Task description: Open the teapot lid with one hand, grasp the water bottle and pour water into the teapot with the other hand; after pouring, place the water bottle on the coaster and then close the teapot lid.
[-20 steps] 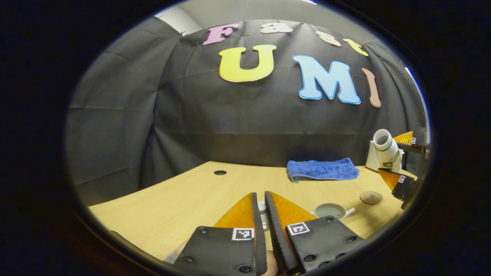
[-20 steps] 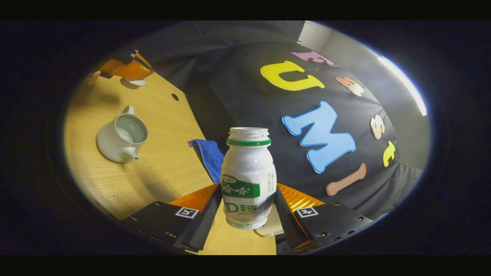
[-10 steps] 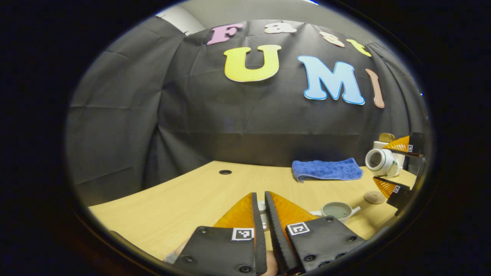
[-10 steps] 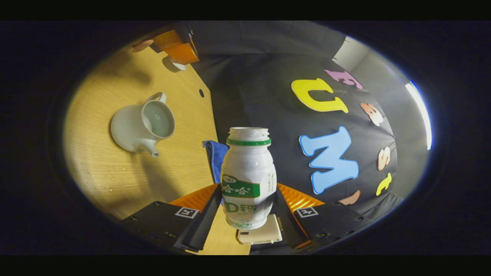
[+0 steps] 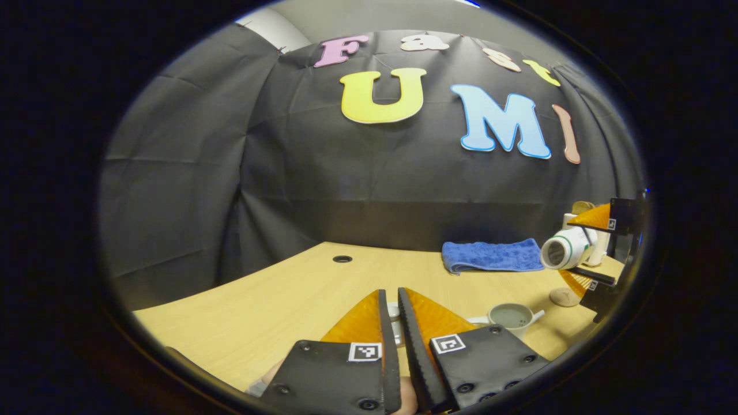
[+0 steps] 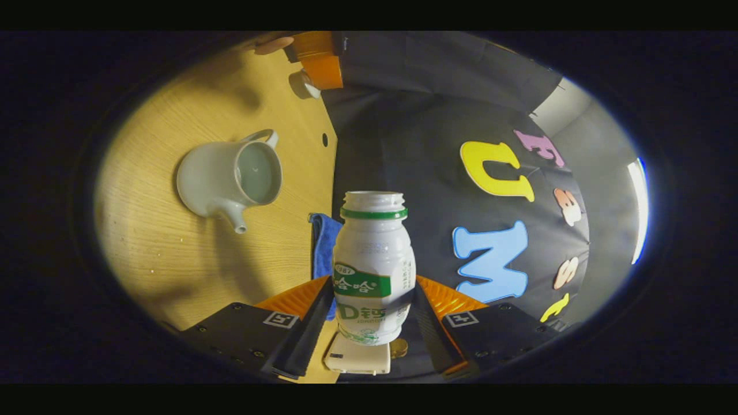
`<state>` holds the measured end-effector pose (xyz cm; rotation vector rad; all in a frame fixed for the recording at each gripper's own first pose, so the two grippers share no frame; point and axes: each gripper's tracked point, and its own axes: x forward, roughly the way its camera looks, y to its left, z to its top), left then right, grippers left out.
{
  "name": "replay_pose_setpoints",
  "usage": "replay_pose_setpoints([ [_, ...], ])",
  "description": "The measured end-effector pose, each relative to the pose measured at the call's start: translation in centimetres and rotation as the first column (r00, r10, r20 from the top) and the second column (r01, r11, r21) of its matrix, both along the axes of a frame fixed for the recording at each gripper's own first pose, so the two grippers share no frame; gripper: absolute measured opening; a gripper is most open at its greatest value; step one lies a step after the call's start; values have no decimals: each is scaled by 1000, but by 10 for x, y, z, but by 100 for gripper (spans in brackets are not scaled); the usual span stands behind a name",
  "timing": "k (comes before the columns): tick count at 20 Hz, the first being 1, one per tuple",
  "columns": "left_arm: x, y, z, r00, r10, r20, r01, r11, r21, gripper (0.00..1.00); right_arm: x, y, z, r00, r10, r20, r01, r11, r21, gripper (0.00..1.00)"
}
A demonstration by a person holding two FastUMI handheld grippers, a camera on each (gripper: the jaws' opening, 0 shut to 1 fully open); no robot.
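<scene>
A white water bottle [image 6: 373, 271] with a green neck ring and no cap sits between the fingers of my right gripper [image 6: 373, 283], which is shut on it. In the left gripper view the bottle [image 5: 562, 251] lies almost level, mouth toward the left, above and right of the teapot [image 5: 510, 317], with the right gripper [image 5: 583, 248] around it. The pale teapot [image 6: 230, 178] stands open on the table with liquid inside. My left gripper [image 5: 390, 295] is shut on the white teapot lid [image 5: 394, 314], held off to the pot's side. The round brown coaster [image 5: 562, 297] lies beside the teapot.
A folded blue towel [image 5: 493, 255] lies at the back of the wooden table [image 5: 277, 300]. A white box [image 5: 601, 245] stands behind the bottle. A cable hole [image 5: 342, 259] sits near the table's far edge. The left gripper [image 6: 314, 60] shows beyond the teapot.
The right gripper has tipped the bottle from slanted upward to nearly level, and carried it lower and closer to the teapot. The left gripper has barely moved and keeps hold of the lid.
</scene>
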<state>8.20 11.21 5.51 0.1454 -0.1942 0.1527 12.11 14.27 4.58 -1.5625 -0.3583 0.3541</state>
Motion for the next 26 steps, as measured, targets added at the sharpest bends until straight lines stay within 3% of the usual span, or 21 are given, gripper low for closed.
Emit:
replay_pose_setpoints([
  [19, 2, -1, -3, 1000, 0, -8, 0, 1000, 5, 18, 2, 12, 35, 989, 68, 134, -50, 989, -137, 77],
  [20, 2, 0, -4, 1000, 0, -9, 0, 1000, 6, 0, 2, 13, 36, 988, 71, 135, -52, 989, -140, 77],
  [21, 3, 0, -5, 1000, 1, -9, -1, 1000, 6, 0, 2, 14, 36, 988, 73, 135, -54, 988, -142, 77],
  [22, 3, 0, -4, 1000, 1, -9, -1, 1000, 6, 18, 1, 15, 37, 988, 76, 136, -56, 988, -144, 77],
  [24, 3, 0, -4, 1000, 1, -9, 0, 1000, 6, 18, 1, 16, 37, 987, 82, 139, -61, 987, -147, 77],
  [25, 3, 0, -4, 1000, 1, -9, -1, 1000, 7, 0, 1, 17, 38, 986, 83, 141, -62, 987, -148, 77],
  [26, 3, 1, -4, 1000, 2, -9, -2, 1000, 7, 0, 1, 18, 40, 986, 86, 145, -64, 987, -148, 77],
])
